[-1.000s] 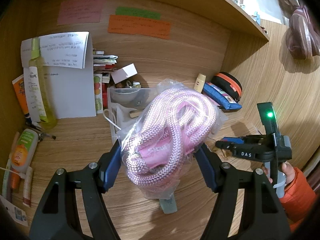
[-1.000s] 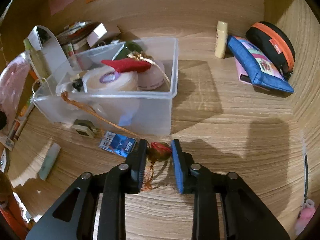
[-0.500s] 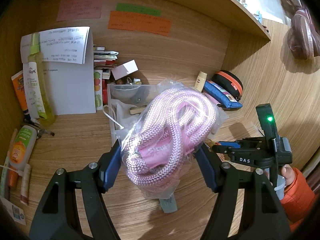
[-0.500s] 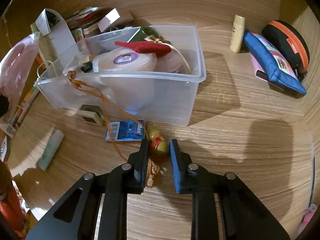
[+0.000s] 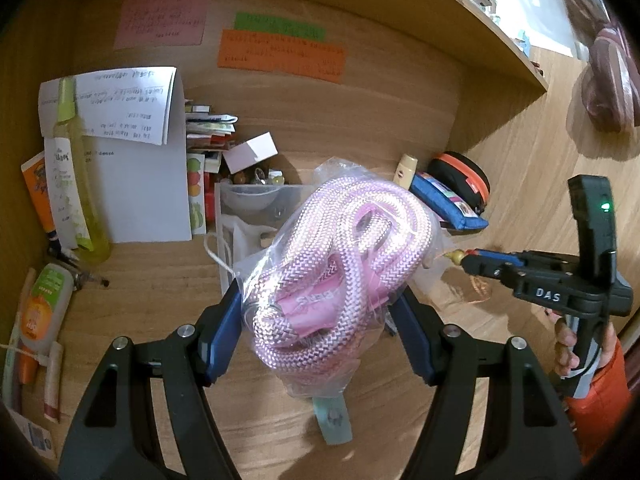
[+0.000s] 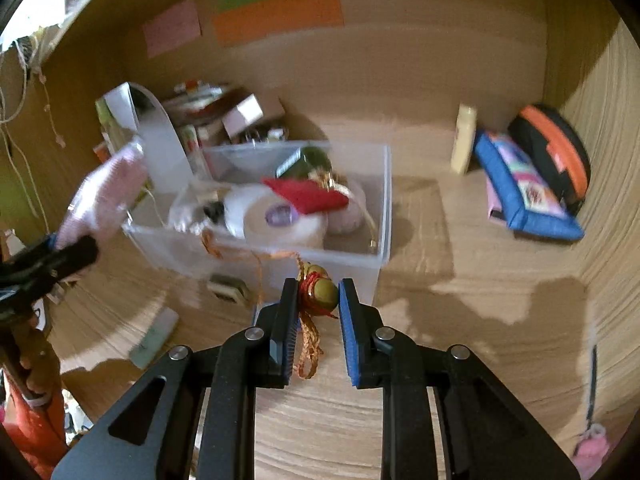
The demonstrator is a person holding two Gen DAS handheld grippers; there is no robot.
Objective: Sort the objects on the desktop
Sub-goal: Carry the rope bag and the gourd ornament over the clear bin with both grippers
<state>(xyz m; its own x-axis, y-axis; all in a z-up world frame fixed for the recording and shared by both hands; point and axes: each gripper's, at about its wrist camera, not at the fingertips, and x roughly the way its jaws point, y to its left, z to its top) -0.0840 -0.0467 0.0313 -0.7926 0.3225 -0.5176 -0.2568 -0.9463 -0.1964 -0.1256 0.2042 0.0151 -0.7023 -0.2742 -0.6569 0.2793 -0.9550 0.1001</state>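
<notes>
Gripping one clear bag of pink rope (image 5: 340,264), the left gripper (image 5: 320,332) presses both pads against it above the wooden desk (image 5: 160,304). One right gripper (image 6: 318,300) is clamped on a single gold gourd charm (image 6: 322,292), lifted in front of one clear plastic bin (image 6: 360,256); its orange cord (image 6: 256,260) trails to the bin rim. Counted on the back wall: three paper notes (image 5: 280,54). Counted at right: two pouches, one blue (image 6: 524,196), one black-and-orange (image 6: 556,148), and one cream tube (image 6: 464,144)
</notes>
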